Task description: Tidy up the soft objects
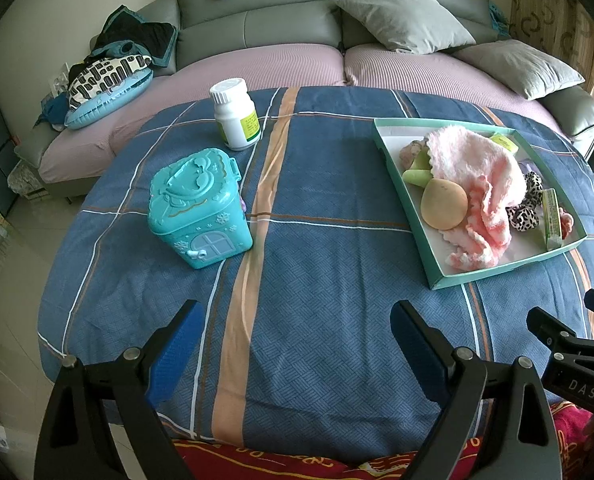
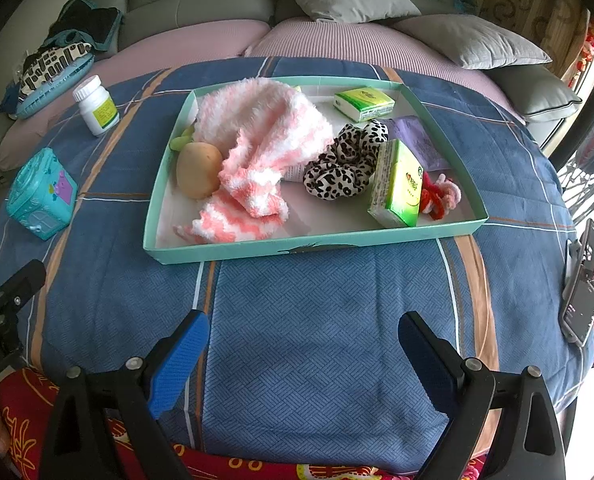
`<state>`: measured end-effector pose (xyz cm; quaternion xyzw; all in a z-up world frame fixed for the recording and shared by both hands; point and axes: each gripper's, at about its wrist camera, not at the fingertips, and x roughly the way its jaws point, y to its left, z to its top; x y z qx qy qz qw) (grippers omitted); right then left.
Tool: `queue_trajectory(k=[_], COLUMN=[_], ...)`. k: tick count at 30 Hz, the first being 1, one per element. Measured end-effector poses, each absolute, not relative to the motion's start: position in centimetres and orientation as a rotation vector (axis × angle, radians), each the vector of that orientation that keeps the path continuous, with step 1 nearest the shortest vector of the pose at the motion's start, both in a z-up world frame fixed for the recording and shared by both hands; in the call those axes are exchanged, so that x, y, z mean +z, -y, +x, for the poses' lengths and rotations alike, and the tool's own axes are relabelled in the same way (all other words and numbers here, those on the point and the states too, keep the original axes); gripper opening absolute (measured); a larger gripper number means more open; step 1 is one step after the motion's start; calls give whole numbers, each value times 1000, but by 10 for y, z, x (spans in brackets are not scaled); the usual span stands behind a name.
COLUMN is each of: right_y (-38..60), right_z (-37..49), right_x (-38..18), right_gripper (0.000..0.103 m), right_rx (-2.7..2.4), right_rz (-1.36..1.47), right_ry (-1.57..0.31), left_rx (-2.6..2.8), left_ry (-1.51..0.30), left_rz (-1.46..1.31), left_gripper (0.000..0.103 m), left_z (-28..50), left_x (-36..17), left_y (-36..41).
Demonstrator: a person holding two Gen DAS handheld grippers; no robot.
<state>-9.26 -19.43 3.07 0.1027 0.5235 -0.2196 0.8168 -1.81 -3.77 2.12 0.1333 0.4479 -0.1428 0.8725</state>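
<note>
A teal tray sits on the blue plaid cloth. It holds a pink-and-white fluffy towel, a tan round sponge, a leopard-print scrunchie, two green tissue packs, a purple packet and a red-and-pink hair tie. My left gripper is open and empty above the near cloth, left of the tray. My right gripper is open and empty in front of the tray.
A teal house-shaped plastic box and a white pill bottle stand on the cloth left of the tray. A phone lies at the right edge. A sofa with grey cushions is behind.
</note>
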Motion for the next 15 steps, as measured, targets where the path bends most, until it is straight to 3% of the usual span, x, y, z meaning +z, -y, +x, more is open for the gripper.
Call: queue_trajectory(k=[15], right_y=[194], right_z=[-92], right_x=[31], right_gripper=[97], right_rx=[-469], right_rz=[222], right_ry=[-1118], left_rx=[-300], left_ry=[-938], left_rz=[277], left_gripper=[94], left_z=[-18], left_x=[19], left_y=[38])
